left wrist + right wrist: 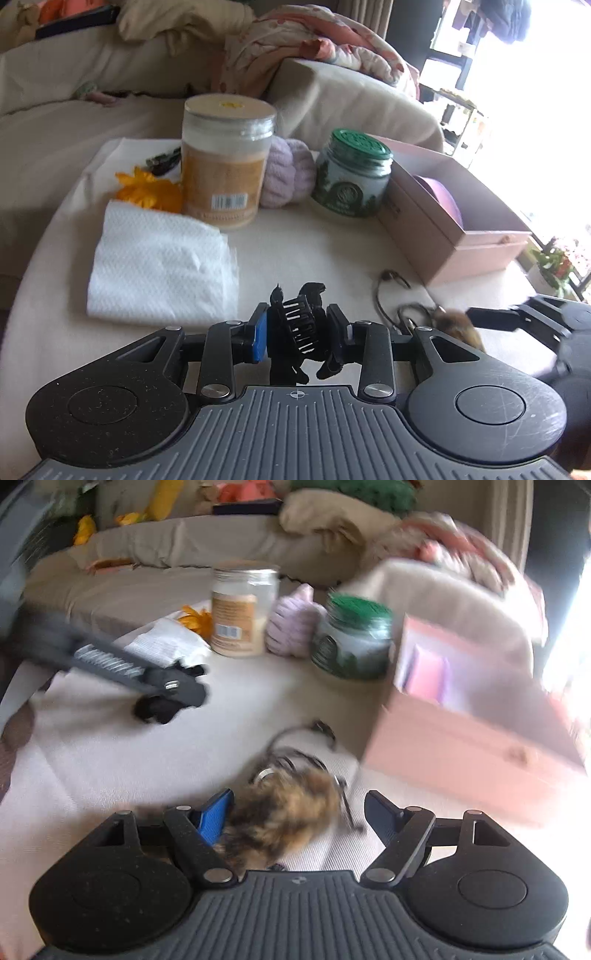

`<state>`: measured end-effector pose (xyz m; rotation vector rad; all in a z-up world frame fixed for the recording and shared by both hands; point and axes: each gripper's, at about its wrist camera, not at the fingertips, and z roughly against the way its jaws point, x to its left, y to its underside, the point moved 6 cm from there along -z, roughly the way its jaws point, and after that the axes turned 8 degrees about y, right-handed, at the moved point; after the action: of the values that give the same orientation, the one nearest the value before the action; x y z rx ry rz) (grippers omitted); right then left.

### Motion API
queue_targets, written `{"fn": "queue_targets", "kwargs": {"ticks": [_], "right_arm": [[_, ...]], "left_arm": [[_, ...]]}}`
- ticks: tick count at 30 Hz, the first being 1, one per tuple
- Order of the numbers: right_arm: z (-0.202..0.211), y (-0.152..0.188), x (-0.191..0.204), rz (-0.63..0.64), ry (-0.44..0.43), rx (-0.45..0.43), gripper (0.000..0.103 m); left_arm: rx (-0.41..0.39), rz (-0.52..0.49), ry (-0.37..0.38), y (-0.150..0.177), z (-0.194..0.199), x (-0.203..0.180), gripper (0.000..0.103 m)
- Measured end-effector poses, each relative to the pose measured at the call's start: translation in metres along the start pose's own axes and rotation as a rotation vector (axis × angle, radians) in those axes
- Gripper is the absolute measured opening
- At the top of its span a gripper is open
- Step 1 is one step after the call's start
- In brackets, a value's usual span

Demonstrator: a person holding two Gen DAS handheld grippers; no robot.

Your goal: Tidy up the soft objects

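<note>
Two jars (228,162) (351,173), one pink box (454,225), one hair claw (297,325), one folded tissue (162,266).

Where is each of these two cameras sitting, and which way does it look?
Left wrist: on the left gripper, looking forward and down over the table; its fingers clamp a black hair clip; the right gripper's fingertip pokes in.
Right wrist: on the right gripper, jaws wide around a furry pompom; the left gripper shows at left.
Both share: the tall jar, green-lidded jar, pink box.
</note>
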<state>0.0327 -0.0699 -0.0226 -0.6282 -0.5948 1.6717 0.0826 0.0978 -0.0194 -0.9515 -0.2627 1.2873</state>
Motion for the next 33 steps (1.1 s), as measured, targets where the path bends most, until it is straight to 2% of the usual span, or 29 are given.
{"fn": "queue_targets", "kwargs": {"ticks": [2,4,6,9,14,17,20,24,27,30,31,32,33], "right_arm": [[-0.005,-0.006,-0.007,-0.089,-0.035,0.004,0.079],[-0.011,-0.011,-0.001,-0.097,-0.055,0.006,0.071],[-0.009,-0.014,0.008,-0.004,-0.034,0.012,0.026],[0.015,-0.012,0.007,0.044,-0.070,0.010,0.016],[0.091,-0.013,-0.033,-0.016,-0.054,-0.104,0.015],[0.150,-0.016,-0.066,-0.054,0.000,-0.213,0.015],[0.196,-0.024,-0.097,-0.093,0.048,-0.306,0.015],[0.232,-0.035,-0.133,-0.115,0.147,-0.415,0.015],[0.246,-0.052,-0.158,-0.128,0.196,-0.462,0.015],[0.255,-0.080,-0.180,-0.143,0.239,-0.497,0.015],[0.257,-0.090,-0.187,-0.149,0.253,-0.507,0.015],[0.258,-0.102,-0.193,-0.155,0.267,-0.515,0.015],[0.258,-0.115,-0.198,-0.153,0.278,-0.520,0.015]], "left_arm": [[0.002,0.011,0.010,0.006,0.003,-0.001,0.037],[0.002,0.006,0.007,0.011,0.006,-0.003,0.037],[0.008,0.004,0.010,0.013,0.011,-0.005,0.037],[0.010,-0.018,0.038,0.016,0.025,-0.013,0.037],[0.011,-0.104,0.100,0.020,0.051,-0.054,0.037],[-0.006,-0.160,0.159,0.012,0.067,-0.089,0.037],[-0.038,-0.200,0.196,-0.004,0.077,-0.121,0.037],[-0.086,-0.233,0.254,-0.043,0.077,-0.158,0.037],[-0.115,-0.192,0.305,-0.088,0.064,-0.176,0.038],[-0.142,-0.087,0.428,-0.138,0.033,-0.185,0.038],[-0.128,-0.058,0.464,-0.147,0.015,-0.186,0.039],[-0.082,-0.043,0.477,-0.154,-0.010,-0.186,0.041],[-0.050,-0.040,0.445,-0.156,-0.036,-0.183,0.041]]}}
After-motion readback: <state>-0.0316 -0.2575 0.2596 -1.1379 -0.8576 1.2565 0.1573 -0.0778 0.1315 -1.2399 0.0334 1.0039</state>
